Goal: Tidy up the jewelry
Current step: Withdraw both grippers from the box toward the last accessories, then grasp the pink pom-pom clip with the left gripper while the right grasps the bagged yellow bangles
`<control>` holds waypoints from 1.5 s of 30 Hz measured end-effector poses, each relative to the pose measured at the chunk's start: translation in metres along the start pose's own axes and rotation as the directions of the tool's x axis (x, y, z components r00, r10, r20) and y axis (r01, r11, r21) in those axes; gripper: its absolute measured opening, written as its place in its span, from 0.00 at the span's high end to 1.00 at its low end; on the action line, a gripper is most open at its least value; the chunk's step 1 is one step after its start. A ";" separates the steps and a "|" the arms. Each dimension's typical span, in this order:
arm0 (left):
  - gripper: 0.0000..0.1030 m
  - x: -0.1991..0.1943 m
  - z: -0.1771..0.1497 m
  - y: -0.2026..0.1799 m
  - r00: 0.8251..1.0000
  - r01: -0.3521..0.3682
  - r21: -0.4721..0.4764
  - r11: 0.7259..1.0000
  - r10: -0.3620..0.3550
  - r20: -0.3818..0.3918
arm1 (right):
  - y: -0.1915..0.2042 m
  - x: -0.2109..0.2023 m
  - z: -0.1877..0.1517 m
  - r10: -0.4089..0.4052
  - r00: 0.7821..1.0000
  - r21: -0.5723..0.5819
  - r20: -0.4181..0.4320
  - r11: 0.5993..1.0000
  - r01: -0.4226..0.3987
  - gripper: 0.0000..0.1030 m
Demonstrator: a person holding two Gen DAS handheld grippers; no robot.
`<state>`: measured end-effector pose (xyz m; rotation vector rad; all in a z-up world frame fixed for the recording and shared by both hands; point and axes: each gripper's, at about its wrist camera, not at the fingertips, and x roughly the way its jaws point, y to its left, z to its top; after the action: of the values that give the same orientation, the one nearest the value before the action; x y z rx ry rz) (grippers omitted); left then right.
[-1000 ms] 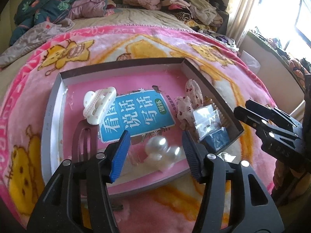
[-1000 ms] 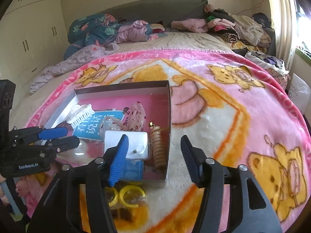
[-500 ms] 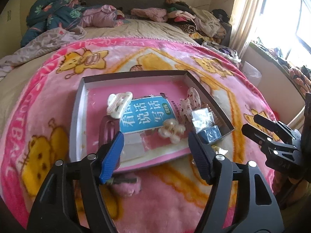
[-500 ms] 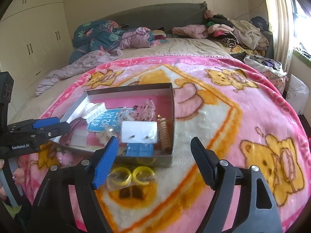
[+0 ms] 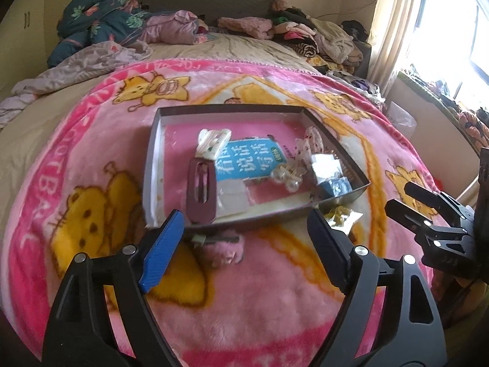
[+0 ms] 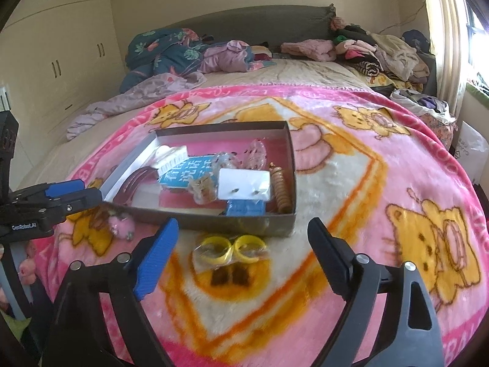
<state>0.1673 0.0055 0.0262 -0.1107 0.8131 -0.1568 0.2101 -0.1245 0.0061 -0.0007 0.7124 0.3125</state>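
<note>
Both the left gripper (image 5: 246,244) and right gripper (image 6: 243,252) hover wide open and empty at lower frame, short of the shallow grey cardboard tray (image 6: 284,134) collecting jewelry at centre, evidently because the bagged yellow bangles (image 6: 230,249) lie outside its front wall.
</note>
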 end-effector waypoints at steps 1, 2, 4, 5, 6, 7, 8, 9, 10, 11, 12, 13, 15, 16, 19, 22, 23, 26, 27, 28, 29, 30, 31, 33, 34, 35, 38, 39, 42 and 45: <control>0.28 -0.001 -0.003 0.002 1.000 -0.003 -0.005 1.000 0.003 -0.002 | 0.002 0.000 -0.002 0.002 1.000 -0.004 -0.005 1.000 -0.002 0.18; 0.28 -0.002 -0.006 0.004 1.000 -0.007 -0.010 1.000 0.006 -0.005 | 0.003 0.000 -0.003 0.002 1.000 -0.006 -0.009 1.000 -0.002 0.18; 0.27 -0.003 -0.011 0.009 1.000 -0.013 -0.015 1.000 0.013 -0.011 | 0.006 0.000 -0.006 0.005 1.000 -0.012 -0.017 1.000 -0.005 0.17; 0.27 -0.003 -0.014 0.011 1.000 -0.018 -0.018 1.000 0.018 -0.015 | 0.008 0.001 -0.008 0.005 1.000 -0.018 -0.023 1.000 -0.005 0.17; 0.27 -0.003 -0.016 0.013 1.000 -0.020 -0.020 1.000 0.020 -0.017 | 0.010 0.001 -0.009 0.004 1.000 -0.021 -0.026 1.000 -0.004 0.17; 0.27 -0.003 -0.019 0.015 0.999 -0.024 -0.025 0.999 0.023 -0.023 | 0.011 0.002 -0.011 0.006 1.000 -0.024 -0.030 1.000 -0.007 0.16; 0.27 -0.003 -0.021 0.017 0.999 -0.025 -0.029 0.999 0.024 -0.027 | 0.012 0.003 -0.012 0.010 0.999 -0.027 -0.035 1.000 -0.011 0.16; 0.26 -0.002 -0.024 0.019 0.999 -0.026 -0.034 0.999 0.025 -0.032 | 0.014 0.004 -0.014 0.010 0.999 -0.031 -0.043 0.999 -0.011 0.16; 0.26 -0.002 -0.027 0.021 0.999 -0.029 -0.035 0.999 0.027 -0.035 | 0.015 0.006 -0.016 0.010 0.999 -0.033 -0.048 0.999 -0.011 0.16; 0.26 -0.002 -0.030 0.023 0.999 -0.032 -0.038 0.999 0.030 -0.038 | 0.016 0.008 -0.017 0.012 0.998 -0.037 -0.056 0.999 -0.014 0.16; 0.25 -0.002 -0.032 0.024 0.999 -0.034 -0.041 0.999 0.032 -0.042 | 0.017 0.009 -0.019 0.013 0.998 -0.038 -0.061 0.999 -0.015 0.16; 0.25 -0.001 -0.035 0.026 0.998 -0.036 -0.045 0.998 0.034 -0.049 | 0.017 0.010 -0.020 0.015 0.998 -0.040 -0.067 0.999 -0.017 0.16; 0.25 0.001 -0.040 0.029 0.997 -0.044 -0.048 0.998 0.041 -0.061 | 0.018 0.014 -0.023 0.019 0.997 -0.045 -0.079 0.999 -0.022 0.16; 0.25 0.002 -0.042 0.031 0.997 -0.047 -0.050 0.998 0.044 -0.066 | 0.019 0.017 -0.025 0.020 0.996 -0.046 -0.085 0.999 -0.024 0.16; 0.25 0.006 -0.046 0.033 0.996 -0.050 -0.055 0.997 0.046 -0.080 | 0.019 0.023 -0.029 0.024 0.995 -0.049 -0.100 0.998 -0.029 0.16; 0.24 0.011 -0.049 0.034 0.995 -0.049 -0.059 0.997 0.043 -0.094 | 0.017 0.032 -0.032 0.021 0.993 -0.053 -0.116 0.998 -0.028 0.15; 0.23 0.013 -0.050 0.033 0.994 -0.047 -0.059 0.997 0.041 -0.097 | 0.016 0.035 -0.033 0.021 0.992 -0.052 -0.123 0.998 -0.028 0.15; 0.23 0.021 -0.051 0.033 0.993 -0.042 -0.061 0.997 0.034 -0.114 | 0.011 0.048 -0.037 0.015 0.989 -0.048 -0.147 0.999 -0.022 0.15; 0.23 0.024 -0.050 0.032 0.992 -0.037 -0.063 0.997 0.029 -0.120 | 0.009 0.053 -0.038 0.019 0.988 -0.045 -0.155 0.999 -0.027 0.15; 0.23 0.027 -0.050 0.032 0.992 -0.036 -0.067 0.997 0.027 -0.125 | 0.008 0.057 -0.039 0.020 0.987 -0.046 -0.161 0.999 -0.028 0.15; 0.22 0.030 -0.049 0.033 0.991 -0.036 -0.070 0.997 0.026 -0.129 | 0.006 0.063 -0.040 0.014 0.985 -0.047 -0.172 0.999 -0.022 0.14; 0.22 0.033 -0.049 0.033 0.990 -0.036 -0.076 0.996 0.025 -0.135 | 0.005 0.066 -0.040 0.014 0.984 -0.046 -0.176 0.999 -0.023 0.14; 0.22 0.037 -0.048 0.034 0.990 -0.031 -0.084 0.996 0.019 -0.141 | 0.004 0.072 -0.041 0.016 0.983 -0.045 -0.184 0.999 -0.024 0.14; 0.22 0.044 -0.046 0.035 0.988 -0.031 -0.096 0.995 0.016 -0.151 | 0.002 0.079 -0.040 0.020 0.982 -0.043 -0.188 0.999 -0.029 0.09; 0.22 0.046 -0.045 0.035 0.988 -0.030 -0.099 0.995 0.015 -0.153 | 0.002 0.081 -0.040 0.022 0.982 -0.046 -0.186 0.998 -0.031 0.09; 0.22 0.049 -0.044 0.035 0.987 -0.030 -0.104 0.994 0.014 -0.157 | 0.002 0.084 -0.039 0.022 0.982 -0.050 -0.188 0.998 -0.032 0.09; 0.22 0.055 -0.041 0.036 0.986 -0.029 -0.118 0.993 0.009 -0.164 | 0.003 0.092 -0.035 0.027 0.982 -0.064 -0.189 0.997 -0.039 0.08; 0.22 0.057 -0.040 0.036 0.986 -0.030 -0.123 0.992 0.009 -0.164 | 0.003 0.094 -0.033 0.030 0.981 -0.064 -0.189 0.997 -0.043 0.08; 0.22 0.062 -0.036 0.036 0.986 -0.034 -0.138 0.990 0.011 -0.165 | 0.001 0.100 -0.031 0.040 0.981 -0.057 -0.190 0.997 -0.052 0.06; 0.22 0.066 -0.034 0.035 0.986 -0.047 -0.146 0.988 0.022 -0.168 | 0.001 0.101 -0.031 0.048 0.983 -0.056 -0.179 0.997 -0.059 0.10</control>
<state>0.1908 0.0270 -0.0497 -0.2272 0.9924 -0.0727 0.2615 -0.0980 -0.0825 -0.0682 0.8809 0.3888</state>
